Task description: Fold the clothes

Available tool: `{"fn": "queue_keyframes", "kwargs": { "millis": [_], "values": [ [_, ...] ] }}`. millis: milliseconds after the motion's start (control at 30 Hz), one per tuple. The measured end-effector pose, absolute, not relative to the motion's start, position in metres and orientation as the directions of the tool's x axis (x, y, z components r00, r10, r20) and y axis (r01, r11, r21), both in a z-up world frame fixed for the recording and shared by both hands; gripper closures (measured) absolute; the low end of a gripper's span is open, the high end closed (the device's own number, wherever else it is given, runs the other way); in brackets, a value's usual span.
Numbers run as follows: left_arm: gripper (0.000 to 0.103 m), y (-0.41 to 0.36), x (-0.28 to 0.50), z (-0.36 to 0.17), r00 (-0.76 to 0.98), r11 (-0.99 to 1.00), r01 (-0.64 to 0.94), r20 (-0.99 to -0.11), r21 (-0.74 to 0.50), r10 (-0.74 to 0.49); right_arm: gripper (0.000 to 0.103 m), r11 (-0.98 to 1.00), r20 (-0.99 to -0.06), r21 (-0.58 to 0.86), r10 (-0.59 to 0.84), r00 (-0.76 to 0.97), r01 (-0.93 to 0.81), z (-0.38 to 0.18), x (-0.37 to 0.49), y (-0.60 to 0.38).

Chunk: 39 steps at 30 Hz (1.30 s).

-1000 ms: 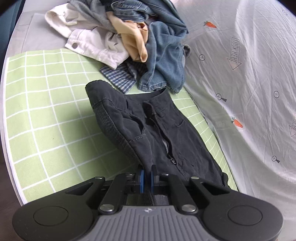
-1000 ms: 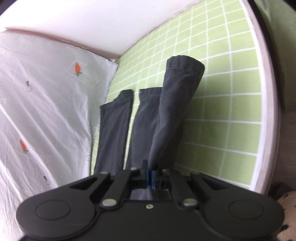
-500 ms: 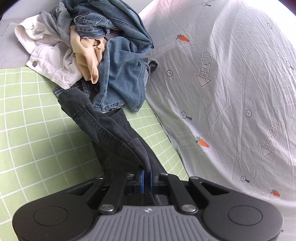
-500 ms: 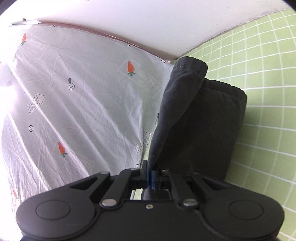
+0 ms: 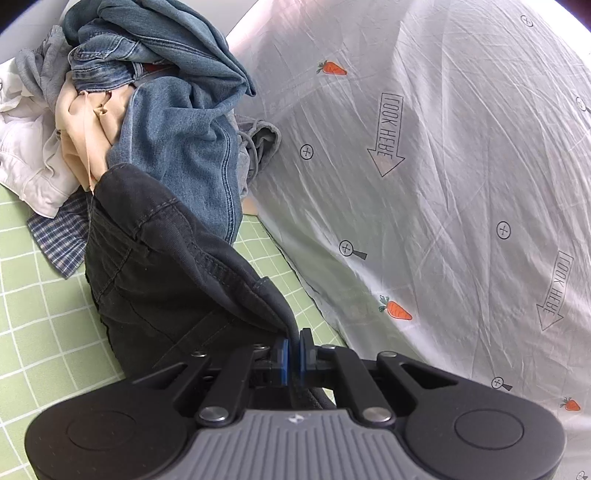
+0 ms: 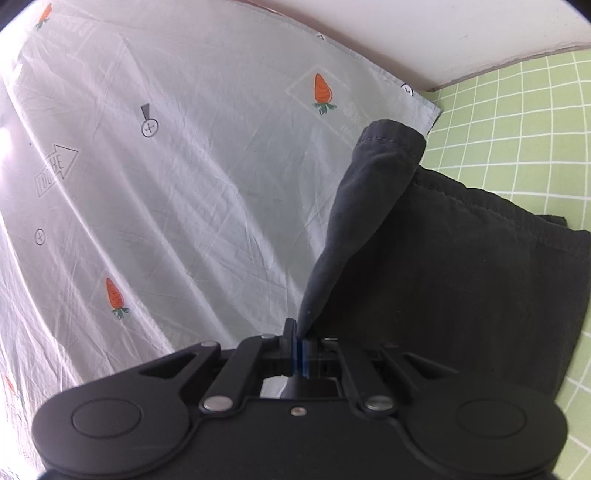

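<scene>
In the left wrist view, the left hand-held gripper was clenched on a bunched edge of the black trousers, its blue pads pressed together with only the cloth between them. The trousers' waist end (waistband seam and a pocket opening showing) ran away from the pads up and to the left, so the long axis slanted toward the clothes pile. The far end of the waistband touched that pile, just below a blue denim garment and a beige one. A white garment and a blue checked shirt lay at the pile's left edge. The trousers rested on the green grid mat, beside the white carrot-print sheet to the right.

In the right wrist view, the right hand-held gripper was also clenched, grasping the trouser leg near its hem. This leg rose from the pads and pointed up and slightly right, its stitched hem at the top, lifted above the other layers. The rest of the dark fabric lay folded flat to the right on the green mat (its edge overlapping the sheet's border). The carrot-print sheet filled the left, with a white wall behind.
</scene>
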<state>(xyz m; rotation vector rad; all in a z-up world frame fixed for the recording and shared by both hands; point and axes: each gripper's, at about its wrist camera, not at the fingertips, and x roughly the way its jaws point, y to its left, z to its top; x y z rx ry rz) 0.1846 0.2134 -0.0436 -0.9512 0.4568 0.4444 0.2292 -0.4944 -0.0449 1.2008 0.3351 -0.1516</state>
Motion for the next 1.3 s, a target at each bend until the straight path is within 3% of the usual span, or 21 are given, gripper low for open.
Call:
{"fn": "queue_keyframes", "kwargs": {
  "millis": [500, 600, 633, 667, 733, 767, 833, 867, 900, 1133, 1300],
  "values": [
    [0.091, 0.229, 0.333, -0.128, 0.642, 0.657, -0.632, -0.752, -0.411, 0.148, 0.097, 0.429, -0.628, 0.728, 0.106, 0.771, 0.534, -0.129, 0.374, -0.495],
    [0.088, 0.236, 0.345, -0.145, 0.616, 0.665, -0.633, -0.778, -0.396, 0.123, 0.088, 0.481, -0.661, 0.69, 0.116, 0.741, 0.54, -0.133, 0.389, -0.495],
    [0.088, 0.238, 0.345, -0.149, 0.611, 0.66, -0.635, -0.783, -0.4, 0.114, 0.074, 0.501, -0.657, 0.687, 0.118, 0.745, 0.526, -0.131, 0.391, -0.495],
    [0.087, 0.24, 0.344, -0.151, 0.613, 0.654, -0.636, -0.783, -0.409, 0.106, 0.044, 0.52, -0.652, 0.683, 0.118, 0.749, 0.513, -0.128, 0.393, -0.494],
    [0.086, 0.241, 0.342, -0.152, 0.619, 0.645, -0.636, -0.779, -0.424, 0.098, 0.005, 0.554, -0.639, 0.672, 0.098, 0.763, 0.491, -0.119, 0.394, -0.494],
    [0.082, 0.241, 0.34, -0.15, 0.623, 0.643, -0.635, -0.776, -0.427, 0.099, 0.0, 0.58, -0.628, 0.66, 0.08, 0.774, 0.477, -0.112, 0.393, -0.491],
    [0.063, 0.236, 0.337, -0.141, 0.631, 0.659, -0.626, -0.767, -0.416, 0.115, 0.0, 0.644, -0.612, 0.625, 0.056, 0.789, 0.44, -0.1, 0.389, -0.487],
    [0.044, 0.232, 0.334, -0.135, 0.64, 0.677, -0.616, -0.757, -0.402, 0.132, 0.0, 0.677, -0.605, 0.603, 0.043, 0.795, 0.423, -0.094, 0.388, -0.485],
    [0.031, 0.228, 0.329, -0.127, 0.652, 0.7, -0.601, -0.743, -0.385, 0.151, 0.0, 0.718, -0.608, 0.561, 0.018, 0.794, 0.413, -0.088, 0.387, -0.48],
    [0.015, 0.181, 0.309, -0.096, 0.669, 0.86, -0.457, -0.725, -0.228, 0.164, 0.0, 0.967, -0.685, 0.048, -0.151, 0.713, 0.251, -0.086, 0.373, -0.425],
    [0.015, 0.113, 0.324, -0.12, 0.607, 0.986, -0.161, -0.793, -0.053, 0.057, 0.0, 0.996, -0.731, -0.062, -0.09, 0.676, 0.064, -0.109, 0.382, -0.392]
  ]
}}
